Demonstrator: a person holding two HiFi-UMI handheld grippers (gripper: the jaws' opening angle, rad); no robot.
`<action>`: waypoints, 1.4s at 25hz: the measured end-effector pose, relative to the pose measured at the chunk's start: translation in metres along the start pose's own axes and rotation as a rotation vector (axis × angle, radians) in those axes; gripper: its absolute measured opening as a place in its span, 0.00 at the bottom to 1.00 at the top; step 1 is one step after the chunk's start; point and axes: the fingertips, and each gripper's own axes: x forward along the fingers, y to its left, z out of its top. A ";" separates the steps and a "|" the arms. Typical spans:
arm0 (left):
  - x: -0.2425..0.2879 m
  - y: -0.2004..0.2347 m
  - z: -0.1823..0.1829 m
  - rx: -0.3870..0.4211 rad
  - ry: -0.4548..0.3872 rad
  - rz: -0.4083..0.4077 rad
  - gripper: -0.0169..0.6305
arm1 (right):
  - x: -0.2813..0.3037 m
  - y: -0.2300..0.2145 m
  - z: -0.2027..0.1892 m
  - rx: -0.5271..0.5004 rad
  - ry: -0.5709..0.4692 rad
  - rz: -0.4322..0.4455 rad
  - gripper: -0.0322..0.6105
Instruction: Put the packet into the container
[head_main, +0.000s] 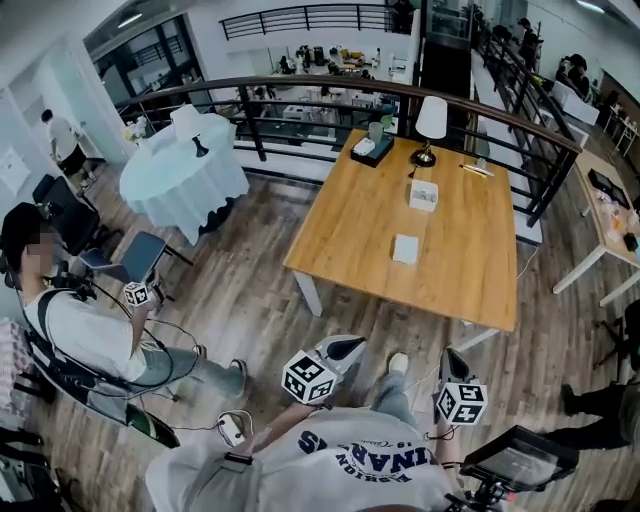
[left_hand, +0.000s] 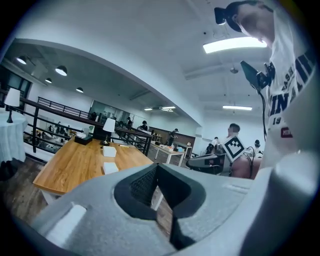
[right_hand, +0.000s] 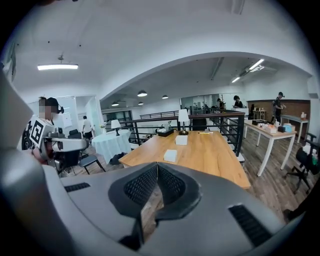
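The left gripper (head_main: 340, 347) and right gripper (head_main: 452, 361), fingers clenched empty, are well short of the worktop (head_main: 470, 275); arriving shut could knock the packet (head_main: 405, 248) away.

Partial navy print "FASHION", "INA" and "19" on the person's white shirt (left_hand: 289, 100).
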 end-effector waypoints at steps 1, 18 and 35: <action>0.010 0.009 0.006 -0.010 -0.014 0.026 0.03 | 0.011 -0.009 0.007 0.000 0.001 0.007 0.06; 0.199 0.104 0.118 0.058 -0.036 0.049 0.03 | 0.134 -0.162 0.109 0.034 -0.087 -0.037 0.06; 0.291 0.118 0.151 0.041 -0.049 0.098 0.03 | 0.232 -0.219 0.175 -0.032 -0.099 0.097 0.06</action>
